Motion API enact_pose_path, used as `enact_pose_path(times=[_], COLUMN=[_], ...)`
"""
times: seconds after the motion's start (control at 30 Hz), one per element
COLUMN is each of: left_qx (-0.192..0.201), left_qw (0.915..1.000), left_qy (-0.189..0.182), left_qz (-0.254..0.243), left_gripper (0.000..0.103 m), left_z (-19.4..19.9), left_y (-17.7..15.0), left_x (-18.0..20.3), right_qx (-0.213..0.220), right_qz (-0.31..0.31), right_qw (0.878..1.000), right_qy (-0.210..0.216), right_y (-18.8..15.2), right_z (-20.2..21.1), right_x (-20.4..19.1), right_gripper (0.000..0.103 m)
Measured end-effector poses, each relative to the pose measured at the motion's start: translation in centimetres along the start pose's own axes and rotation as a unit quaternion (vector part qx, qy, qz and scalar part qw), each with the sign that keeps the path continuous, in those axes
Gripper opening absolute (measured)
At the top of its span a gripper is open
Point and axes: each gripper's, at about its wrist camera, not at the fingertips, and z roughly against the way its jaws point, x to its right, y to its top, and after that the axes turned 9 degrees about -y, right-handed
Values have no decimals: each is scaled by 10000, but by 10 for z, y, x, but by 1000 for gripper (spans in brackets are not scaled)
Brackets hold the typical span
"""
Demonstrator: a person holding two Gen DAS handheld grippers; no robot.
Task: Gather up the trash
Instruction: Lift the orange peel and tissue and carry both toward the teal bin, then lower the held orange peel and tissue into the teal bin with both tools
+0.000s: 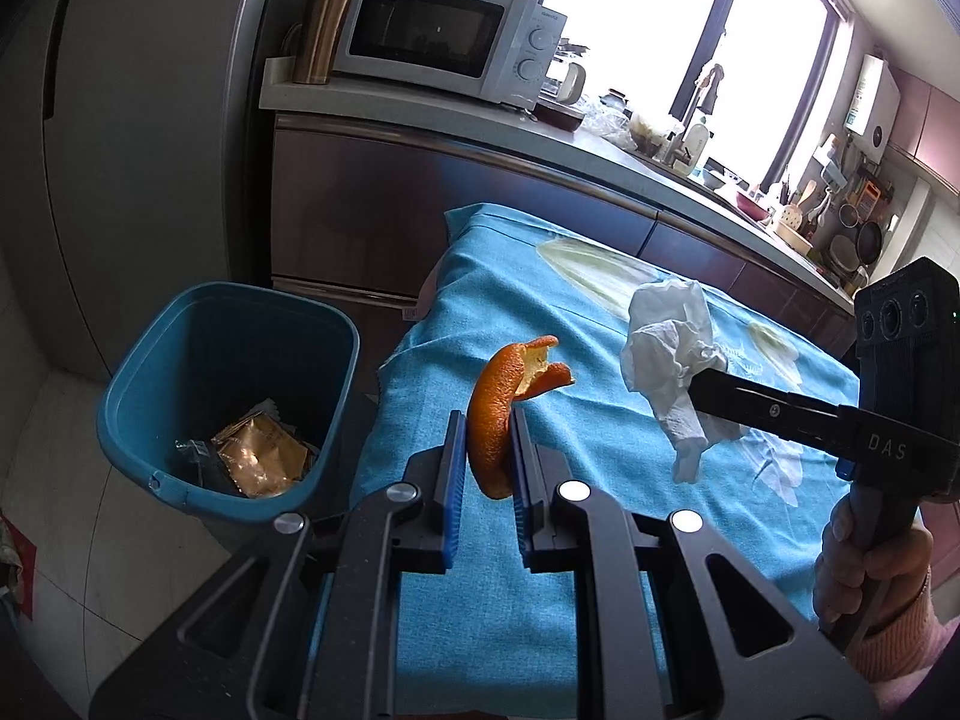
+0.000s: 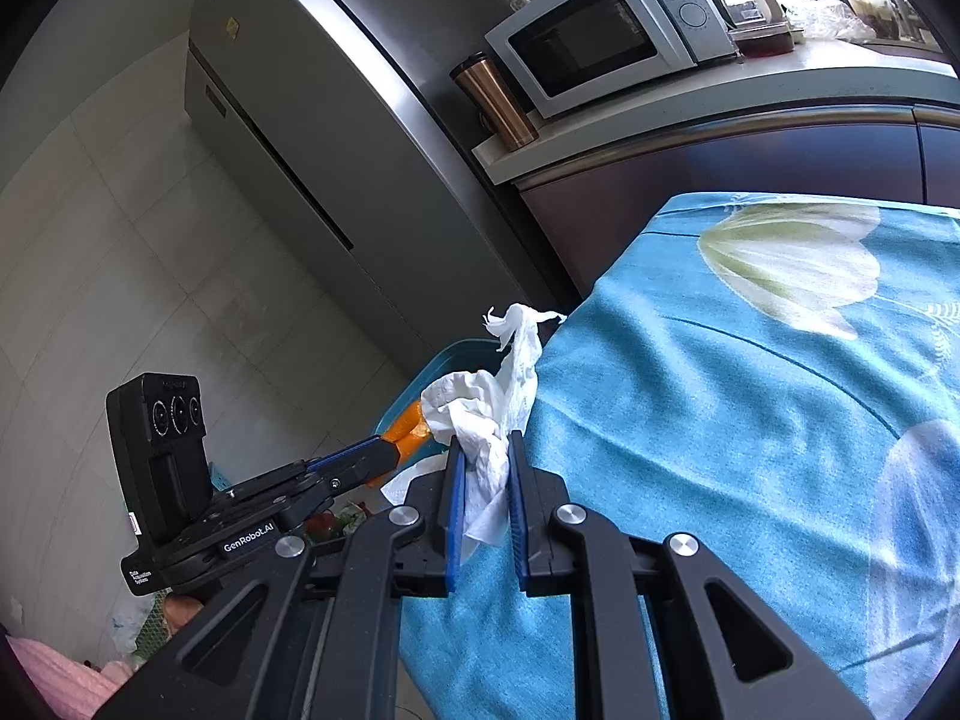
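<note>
Blown-out daylight floods through the window (image 1: 660, 30); sharp frames, fisheye-bent edges.

microwave (image 1: 444, 39): white, sits on the counter (image 1: 420, 111), dark door, two round dials on its right side
travel mug (image 1: 324, 27): copper-coloured with a dark lid, upright just beside the microwave's left side
fridge (image 1: 138, 138): big grey steel one, left of the counter
tablecloth (image 2: 750, 420): bright blue with pale white-green flower prints, draped over the table edge
window (image 1: 690, 30): totally blown out, just glare
far counter clutter (image 1: 840, 222): looks like pans, bowls and utensils, too small to say for sure
floor (image 2: 120, 252): pale tiles
</note>
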Motion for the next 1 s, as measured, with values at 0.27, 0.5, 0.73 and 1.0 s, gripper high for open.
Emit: enact_pose_path(times=[0.27,0.5,0.73,1.0], left_qx=[63,95,116,182], left_qw=[9999,9998,9997,9993], left_qy=[65,121,182,287], left_qz=[94,111,111,125], left_gripper=[14,14,14,14], left_z=[5,8,12,18], left_y=[-2,-1,-1,1], left_x=[-5,-5,-7,-13], right_qx=[-94,-107,-117,-165], right_qz=[66,93,124,168], right_qw=[9999,9999,9998,9996], right_qy=[37,86,125,163], right_y=[2,3,3,4], right_z=[-6,-8,-11,-19], right_x=[-3,-5,-8,-14], right_gripper=[12,12,12,12])
